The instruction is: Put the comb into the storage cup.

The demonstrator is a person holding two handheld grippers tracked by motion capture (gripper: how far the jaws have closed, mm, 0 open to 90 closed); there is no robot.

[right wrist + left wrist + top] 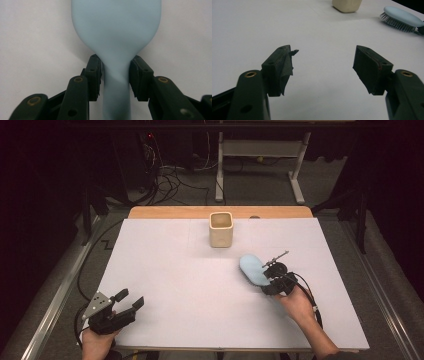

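A light blue hairbrush [252, 269] lies bristles-down on the white table sheet [175, 270], right of centre. My right gripper [270, 280] reaches it from the near side. In the right gripper view the jaws sit on either side of the hairbrush [116, 30] where its head narrows into the handle, and the pads [95, 75] press against it: the right gripper [115, 75] is shut on the brush. My left gripper [131, 298] rests at the near left corner, open, with nothing between its jaws [324, 65]. The hairbrush [403, 17] shows far off at the left gripper view's upper right.
A cream square cup [220, 229] stands upright near the table's far edge, at the middle; the cup [347, 5] also appears in the left gripper view. A wooden strip [175, 212] borders the far side. Cables and table legs lie on the floor beyond.
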